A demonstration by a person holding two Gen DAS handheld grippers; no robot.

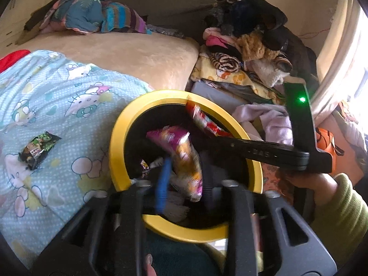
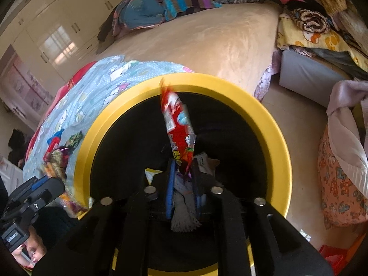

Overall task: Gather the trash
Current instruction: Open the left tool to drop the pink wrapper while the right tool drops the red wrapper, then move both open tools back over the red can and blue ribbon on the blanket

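Note:
A black bin with a yellow rim (image 1: 119, 138) (image 2: 271, 124) stands against the bed, with papers and wrappers at its bottom. My left gripper (image 1: 186, 172) hangs over it with its pads apart; a blurred pink and orange snack wrapper (image 1: 184, 156) sits loose between them. My right gripper (image 2: 184, 170) (image 1: 214, 135) is over the bin too, jaws slightly apart. A red snack wrapper (image 2: 179, 128) (image 1: 204, 119) stands upright with its lower tip between them, and no pad visibly presses on it. A green and black wrapper (image 1: 38, 149) (image 2: 74, 139) lies on the blue blanket.
The bed has a beige mattress (image 1: 138, 53) and a blue cartoon-print blanket (image 1: 57, 87), with a blue and red wrapper (image 2: 54, 141) on it. Piled clothes (image 1: 248, 46) and a grey box (image 2: 306, 73) stand to the right. A hand in a green sleeve (image 1: 340, 207) holds the right gripper.

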